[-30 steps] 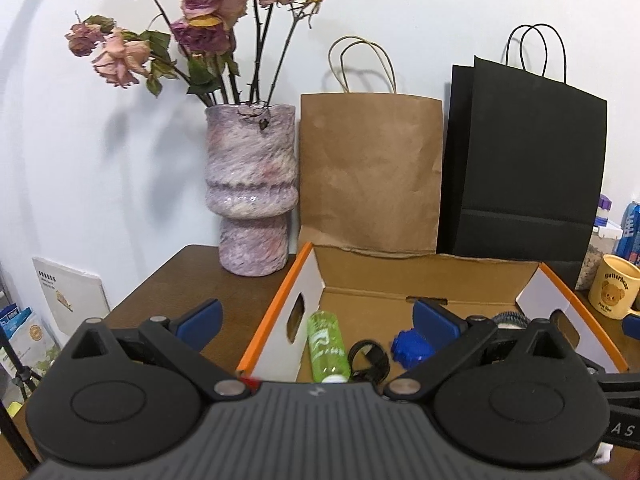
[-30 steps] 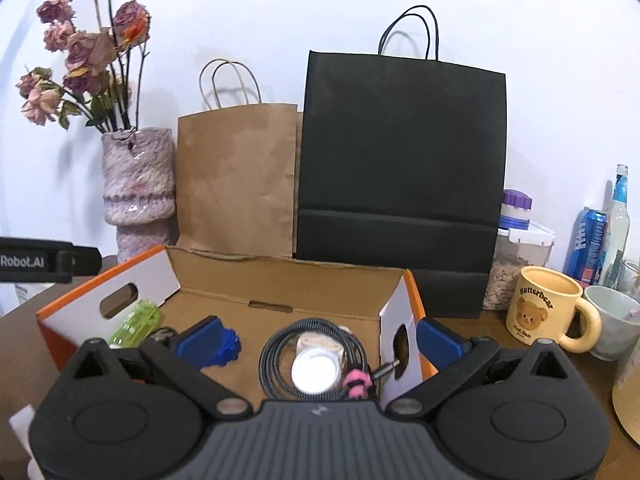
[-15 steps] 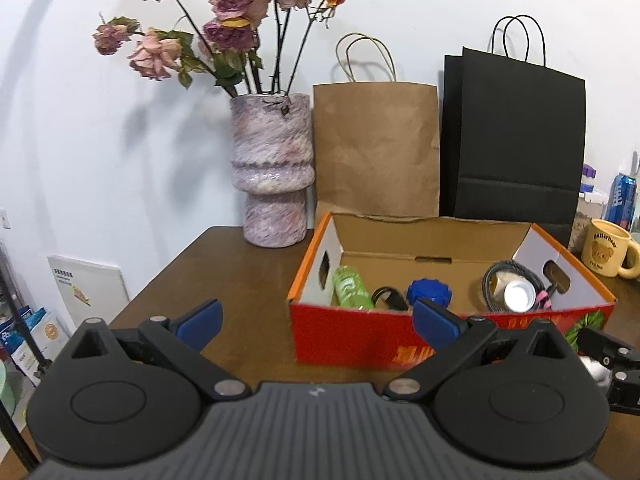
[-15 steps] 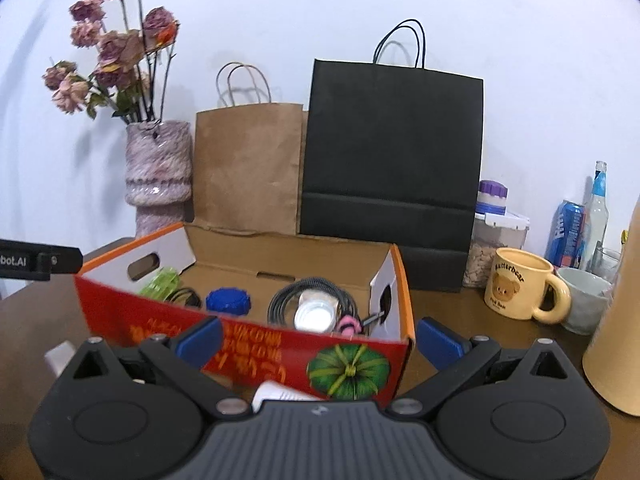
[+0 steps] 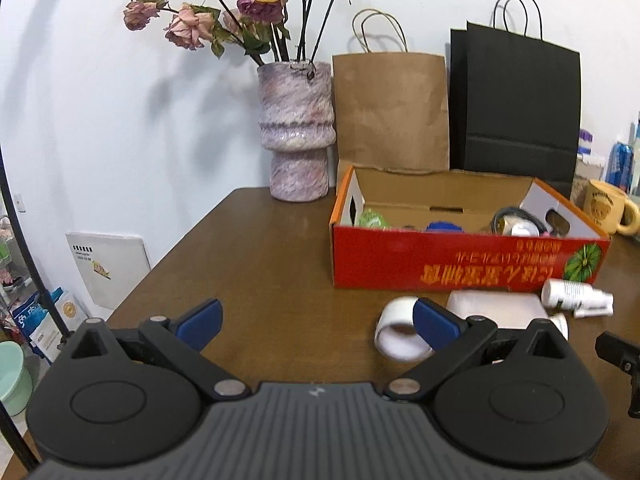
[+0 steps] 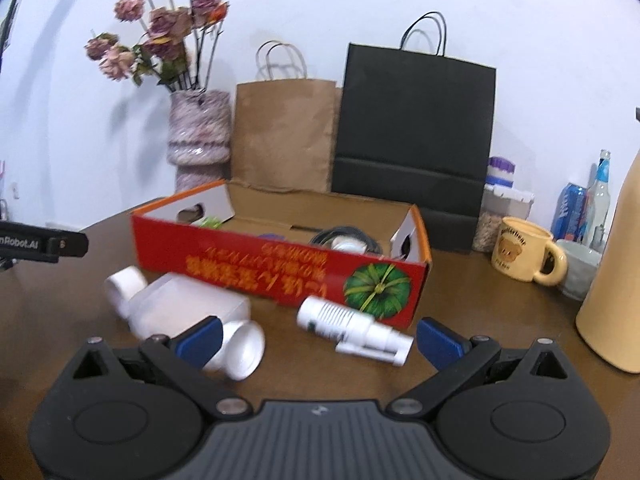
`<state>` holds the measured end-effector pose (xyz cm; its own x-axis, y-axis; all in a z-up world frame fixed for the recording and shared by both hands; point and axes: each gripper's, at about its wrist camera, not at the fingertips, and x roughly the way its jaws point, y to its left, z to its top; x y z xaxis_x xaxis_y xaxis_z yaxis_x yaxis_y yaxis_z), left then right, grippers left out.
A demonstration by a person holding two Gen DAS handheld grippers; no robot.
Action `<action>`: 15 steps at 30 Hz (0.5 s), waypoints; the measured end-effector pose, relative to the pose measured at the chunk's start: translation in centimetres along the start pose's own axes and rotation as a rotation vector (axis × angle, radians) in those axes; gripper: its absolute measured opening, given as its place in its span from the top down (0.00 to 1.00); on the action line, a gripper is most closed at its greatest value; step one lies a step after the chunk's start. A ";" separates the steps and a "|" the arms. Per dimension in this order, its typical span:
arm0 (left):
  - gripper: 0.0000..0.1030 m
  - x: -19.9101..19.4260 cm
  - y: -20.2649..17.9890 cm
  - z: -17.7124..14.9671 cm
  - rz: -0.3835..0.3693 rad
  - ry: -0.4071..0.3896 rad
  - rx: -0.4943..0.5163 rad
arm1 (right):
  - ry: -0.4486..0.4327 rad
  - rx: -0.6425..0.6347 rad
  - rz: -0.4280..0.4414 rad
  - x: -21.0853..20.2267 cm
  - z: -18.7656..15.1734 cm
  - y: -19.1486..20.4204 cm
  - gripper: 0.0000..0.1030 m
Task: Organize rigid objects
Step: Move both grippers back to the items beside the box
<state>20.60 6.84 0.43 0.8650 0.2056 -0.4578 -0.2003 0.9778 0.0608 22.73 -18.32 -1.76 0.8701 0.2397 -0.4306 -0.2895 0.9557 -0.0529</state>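
Red box (image 6: 280,268) now well ahead of both claws, not right under them as a second ago. Left claw (image 5: 316,316) and right claw (image 6: 318,338) gape empty. Spray bottle (image 6: 352,326) between right fingers, white jar (image 6: 240,344) by left pad: next pickups, likely.

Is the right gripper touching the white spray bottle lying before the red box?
Apart. The right wrist view shows brown table between the open right gripper and the white spray bottle.

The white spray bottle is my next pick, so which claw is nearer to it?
Right. The white spray bottle lies just ahead between the right claw's open fingers; the left claw sits off to its left.
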 end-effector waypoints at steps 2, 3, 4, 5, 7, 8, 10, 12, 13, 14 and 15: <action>0.00 -0.2 0.5 -0.5 0.000 0.011 -0.002 | 0.017 0.004 0.007 -0.3 -0.3 0.4 0.00; 0.00 -0.3 0.7 -0.7 -0.001 0.016 -0.007 | 0.023 0.005 0.010 -0.4 -0.4 0.6 0.00; 0.00 -0.3 1.1 -0.9 0.002 0.022 -0.015 | 0.029 0.005 0.015 -0.6 -0.6 0.7 0.00; 0.00 -0.3 1.4 -0.9 0.005 0.027 -0.024 | 0.032 0.007 0.017 -0.7 -0.6 0.9 0.00; 0.00 -0.3 2.0 -1.1 0.008 0.035 -0.043 | 0.037 0.004 0.019 -0.8 -0.7 1.3 0.00; 0.00 -0.3 2.2 -1.2 0.009 0.038 -0.048 | 0.039 0.003 0.016 -0.8 -0.8 1.4 0.00; 0.00 -0.2 2.4 -1.2 0.009 0.043 -0.056 | 0.047 0.002 0.011 -0.7 -0.8 1.6 0.00; 0.00 -0.1 2.4 -1.2 0.010 0.049 -0.055 | 0.068 0.001 0.001 -0.1 -0.8 1.8 0.00; 0.00 0.0 2.4 -1.2 0.008 0.051 -0.052 | 0.083 -0.001 -0.004 0.3 -0.8 1.8 0.00; 0.00 0.0 2.3 -1.2 0.005 0.053 -0.050 | 0.100 -0.008 -0.005 0.8 -0.7 1.9 0.00; 0.00 0.0 2.3 -1.3 0.002 0.054 -0.049 | 0.113 -0.017 0.002 1.3 -0.6 1.9 0.00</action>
<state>19.55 9.04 -0.53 0.8389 0.2040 -0.5047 -0.2254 0.9741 0.0190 23.08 -16.35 -3.00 0.8191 0.2204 -0.5297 -0.2991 0.9519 -0.0665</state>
